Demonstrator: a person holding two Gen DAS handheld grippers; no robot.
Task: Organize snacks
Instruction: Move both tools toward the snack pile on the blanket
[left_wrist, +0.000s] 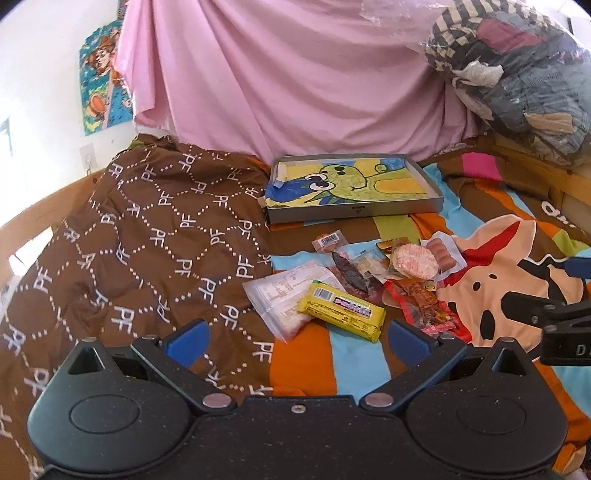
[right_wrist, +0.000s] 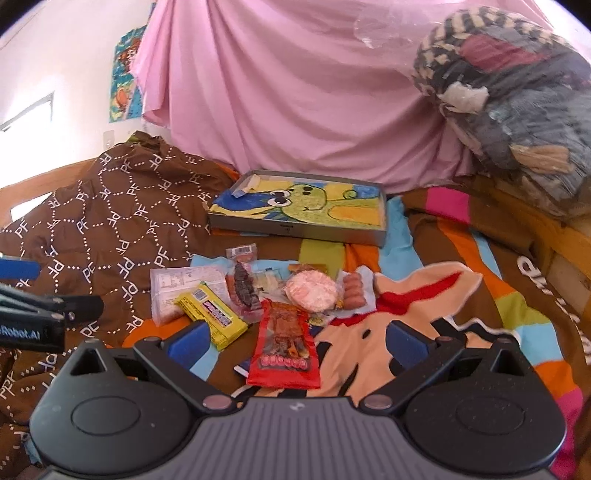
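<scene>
Soft, rumpled bed (left_wrist: 354, 373) under the snack pile (left_wrist: 362, 280), with the tray (left_wrist: 354, 212) just beyond: your left gripper (left_wrist: 295, 339) and right gripper (right_wrist: 295, 341) hover released. Overlapping slick wrappers may slide or lift together.

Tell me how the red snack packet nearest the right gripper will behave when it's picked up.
The red snack packet looks flat and thin, so it will probably flop if gripped by one edge. Its glossy film may be slippery. It seems light, and its far end touches other snacks, so lifting could nudge them.
</scene>
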